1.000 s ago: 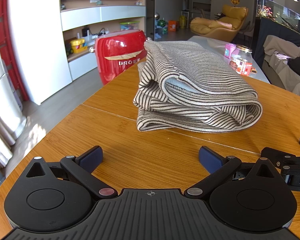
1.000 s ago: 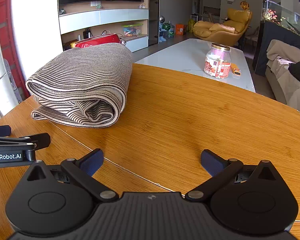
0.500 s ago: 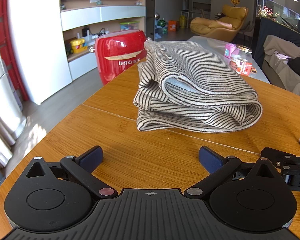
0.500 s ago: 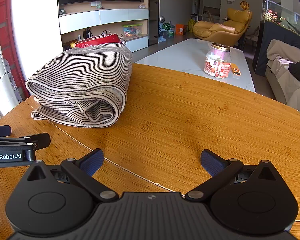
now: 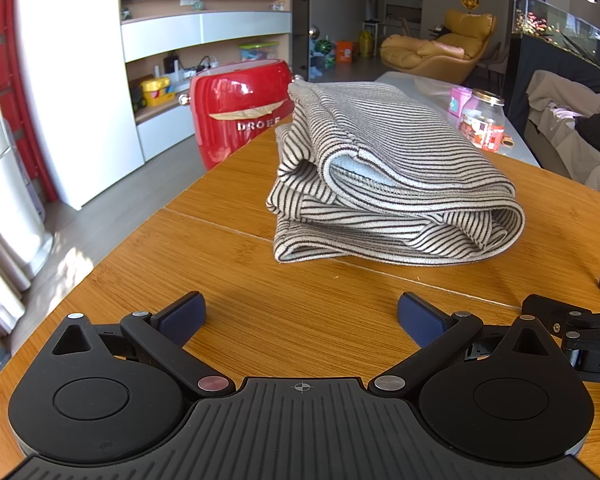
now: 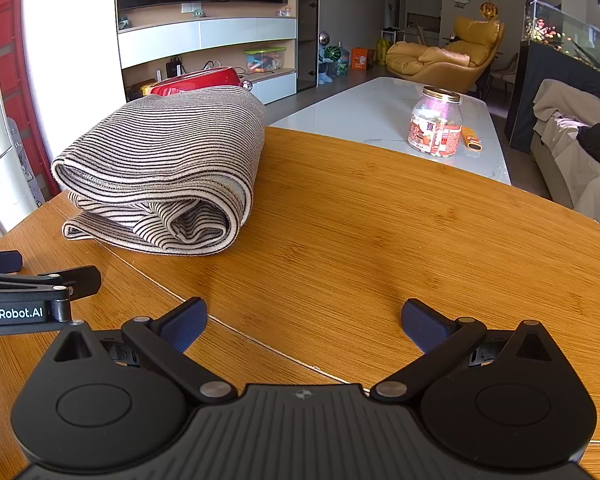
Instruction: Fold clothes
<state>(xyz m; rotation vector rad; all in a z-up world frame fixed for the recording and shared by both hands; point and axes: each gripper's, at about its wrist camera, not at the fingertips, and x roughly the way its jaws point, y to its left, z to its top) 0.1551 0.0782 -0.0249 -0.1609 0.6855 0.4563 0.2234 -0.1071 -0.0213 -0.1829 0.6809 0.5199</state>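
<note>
A striped grey-and-black garment (image 5: pixel 388 176) lies folded in a thick bundle on the wooden table (image 5: pixel 308 304); it also shows in the right wrist view (image 6: pixel 164 172) at the left. My left gripper (image 5: pixel 300 316) is open and empty, low over the table in front of the bundle. My right gripper (image 6: pixel 304 322) is open and empty, to the right of the bundle. Each gripper's fingers show at the edge of the other's view.
A red round appliance (image 5: pixel 240 112) stands beyond the table's far left edge. A glass jar (image 6: pixel 436 128) and an orange item sit on a white marble table (image 6: pixel 372 120) behind. A covered sofa (image 6: pixel 572 152) is at the right.
</note>
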